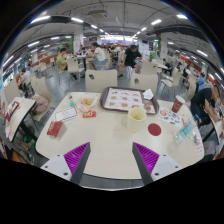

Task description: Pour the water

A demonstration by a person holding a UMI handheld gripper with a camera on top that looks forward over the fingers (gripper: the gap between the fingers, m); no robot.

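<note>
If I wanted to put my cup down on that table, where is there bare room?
The near part of the table is bare, between the hand-held gripper and the pale cup. Farther back it is crowded: the tray, a red lid and small packets fill the far half.

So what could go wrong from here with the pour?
The open gripper holds nothing; the cream-coloured cup sits beyond its fingers. Risks:
1. Reaching forward could knock the cup over.
2. Spilled water could reach the food tray right behind it.
3. The red round lid beside it may get swept.
</note>
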